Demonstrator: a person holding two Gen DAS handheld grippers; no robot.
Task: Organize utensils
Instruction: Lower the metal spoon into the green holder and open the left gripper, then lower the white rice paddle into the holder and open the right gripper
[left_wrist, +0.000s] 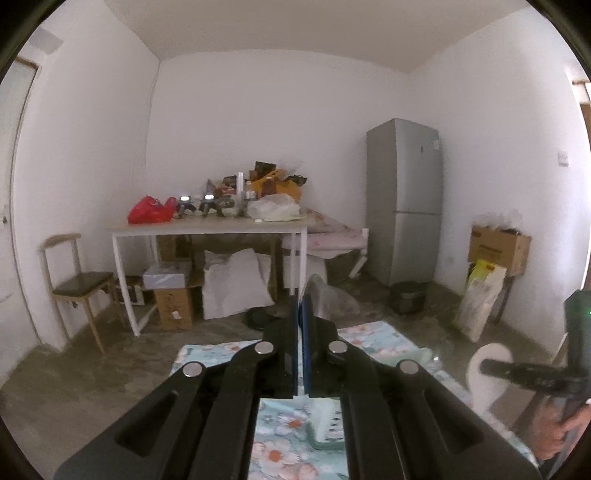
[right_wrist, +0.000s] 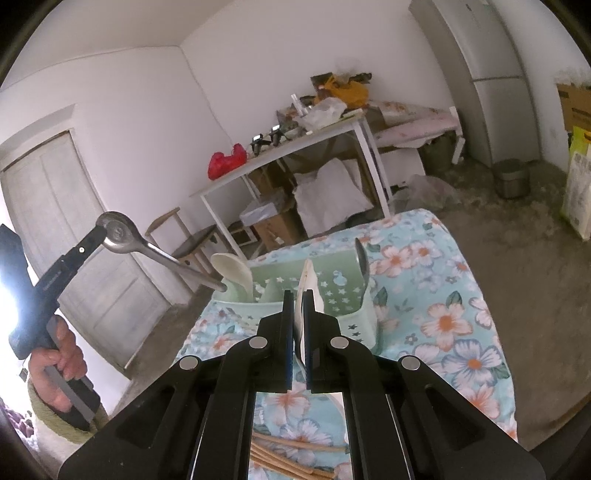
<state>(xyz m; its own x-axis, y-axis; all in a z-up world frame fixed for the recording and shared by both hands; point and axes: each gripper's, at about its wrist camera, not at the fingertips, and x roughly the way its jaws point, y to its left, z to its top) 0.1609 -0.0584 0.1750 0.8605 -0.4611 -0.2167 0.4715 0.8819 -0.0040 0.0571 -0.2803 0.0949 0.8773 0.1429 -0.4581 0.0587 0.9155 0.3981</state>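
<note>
The left gripper (right_wrist: 105, 230) pinches a metal spoon (right_wrist: 155, 251) by its bowl, handle tip over the green holder (right_wrist: 343, 295), and the right gripper (right_wrist: 299, 302) squeezes a white spoon (right_wrist: 309, 284); next, drop both in

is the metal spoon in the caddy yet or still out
Out. The left gripper holds the metal spoon by its bowl in the air, its handle tip just at the rim of the green caddy.
</note>
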